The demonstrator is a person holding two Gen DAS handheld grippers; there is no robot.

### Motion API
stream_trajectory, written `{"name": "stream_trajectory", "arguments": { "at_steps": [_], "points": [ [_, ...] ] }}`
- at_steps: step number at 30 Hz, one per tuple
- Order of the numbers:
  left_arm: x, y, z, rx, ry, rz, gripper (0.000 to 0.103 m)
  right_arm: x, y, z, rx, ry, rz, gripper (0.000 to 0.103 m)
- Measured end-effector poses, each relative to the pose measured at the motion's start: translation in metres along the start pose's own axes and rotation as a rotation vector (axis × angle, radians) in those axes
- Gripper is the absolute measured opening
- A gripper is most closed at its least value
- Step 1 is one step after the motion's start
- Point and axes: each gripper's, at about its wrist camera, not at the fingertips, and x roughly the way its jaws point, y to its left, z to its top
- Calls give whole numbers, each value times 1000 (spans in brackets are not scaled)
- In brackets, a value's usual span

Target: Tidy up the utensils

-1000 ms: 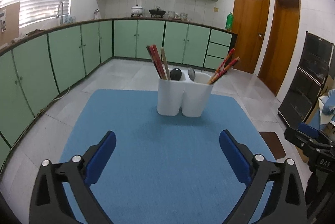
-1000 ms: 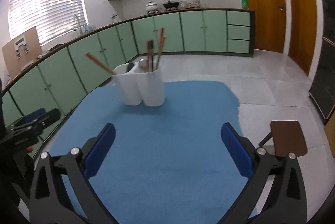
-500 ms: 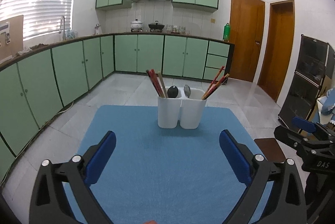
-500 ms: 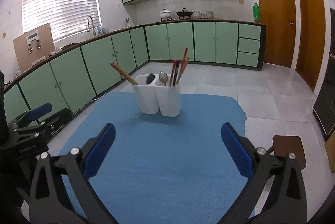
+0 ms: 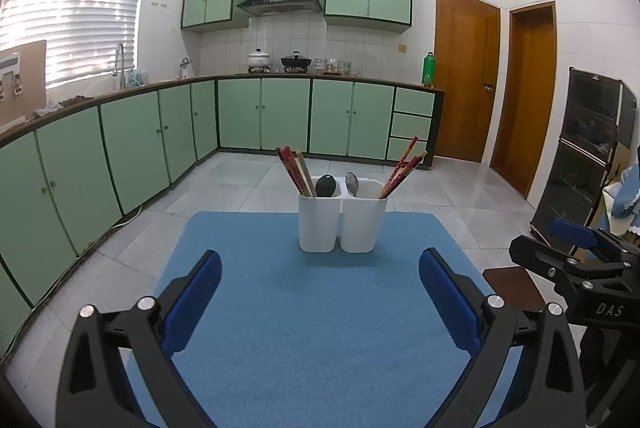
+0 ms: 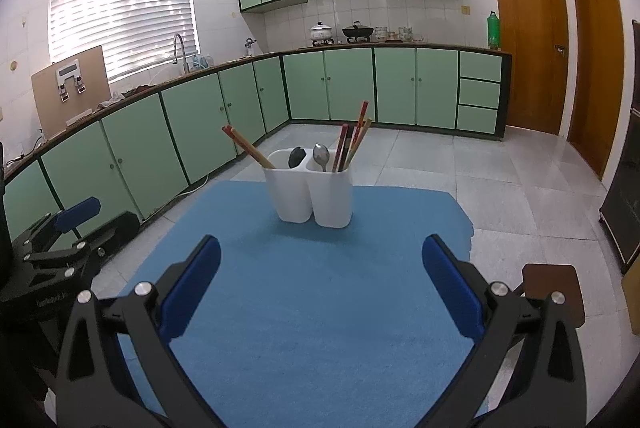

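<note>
— What are the two grippers doing?

— The left gripper [image 5: 320, 298] with blue pads is spread wide and holds nothing. The right gripper [image 6: 321, 288] is the same, wide and bare.

— Where are the utensils?

— In the white plastic two-cup holder [image 5: 343, 222] on the blue felt mat [image 5: 312, 328]. Red and tan chopsticks [image 5: 296, 170] and a black spoon [image 5: 325, 185] stand in its left cup. A silver metal spoon [image 5: 352, 183] and more red chopsticks [image 5: 401, 168] stand in its right cup.

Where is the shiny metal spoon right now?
The metal spoon stands bowl-up in the right compartment of the white holder on the blue mat, beside the black spoon in the left compartment and near red chopsticks.
</note>
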Motion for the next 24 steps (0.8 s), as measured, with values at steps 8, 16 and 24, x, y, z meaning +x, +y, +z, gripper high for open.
{"name": "stream_trajectory", "arguments": {
  "at_steps": [8,16,24],
  "points": [
    [-5,-3,-1,12,-4,-3,97,-2,2,-1,-6,-6,2,98],
    [-8,-6,-2,16,-6,-4,97,-2,4,-2,-13,0,3,98],
    [-8,-5,-1,14,-6,-3,97,-2,7,-2,-15,1,2,98]
  ]
}}
